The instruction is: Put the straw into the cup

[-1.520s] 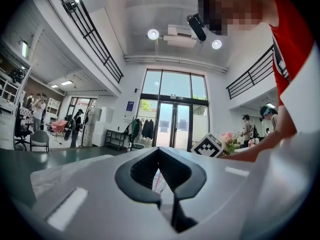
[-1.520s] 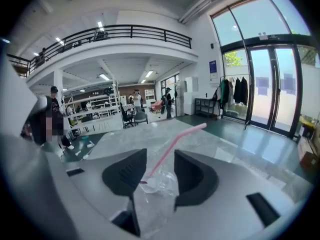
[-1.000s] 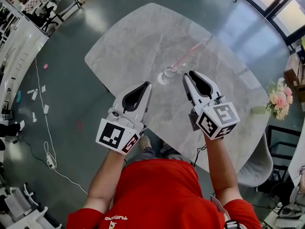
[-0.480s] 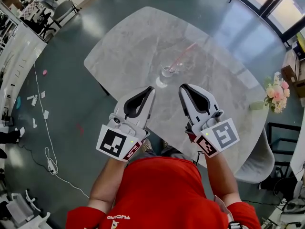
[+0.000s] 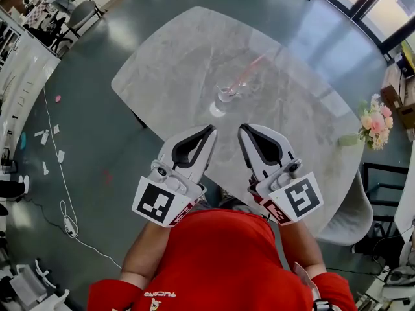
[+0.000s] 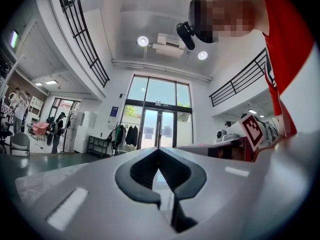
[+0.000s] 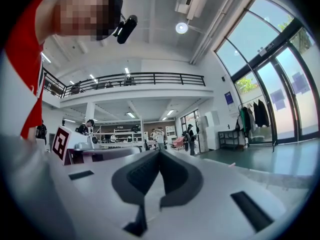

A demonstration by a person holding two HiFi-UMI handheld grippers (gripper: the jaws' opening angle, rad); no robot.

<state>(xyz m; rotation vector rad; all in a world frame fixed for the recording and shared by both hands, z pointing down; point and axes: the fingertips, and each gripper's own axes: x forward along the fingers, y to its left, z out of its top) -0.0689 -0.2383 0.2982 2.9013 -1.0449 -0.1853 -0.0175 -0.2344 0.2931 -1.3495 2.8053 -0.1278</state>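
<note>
**Both grippers closed and empty at the table's near edge; straw standing in the cup**

Nearest, a red shirt (image 5: 220, 258) is seen. Ahead of it the left gripper (image 5: 212, 129) and the right gripper (image 5: 240, 128) are held side by side, apart, over the near edge of the grey table (image 5: 175, 50). Each pair of jaws is brought fully together with nothing between.

Bare tabletop is left between the tips and the clear cup (image 5: 225, 95), which is set just beyond them near the table's middle. The pink straw (image 5: 251, 70) is stood in the cup and leans to the far right. Bare stone is left round the cup on every side.

To the left, open floor (image 5: 97, 141) is crossed by a white cable (image 5: 67, 221). At near right a chair (image 5: 353, 216) is drawn close to the table's edge, and flowers (image 5: 375, 127) are placed at its right edge.

The cup's place is given by the head view. The gripper views are pointed level into the hall. Glass doors (image 6: 159, 121) and the other gripper's marker cube (image 6: 253, 129) are shown past the left gripper (image 6: 158, 149). A railed balcony (image 7: 130, 79) is shown above the right gripper (image 7: 159, 151).
</note>
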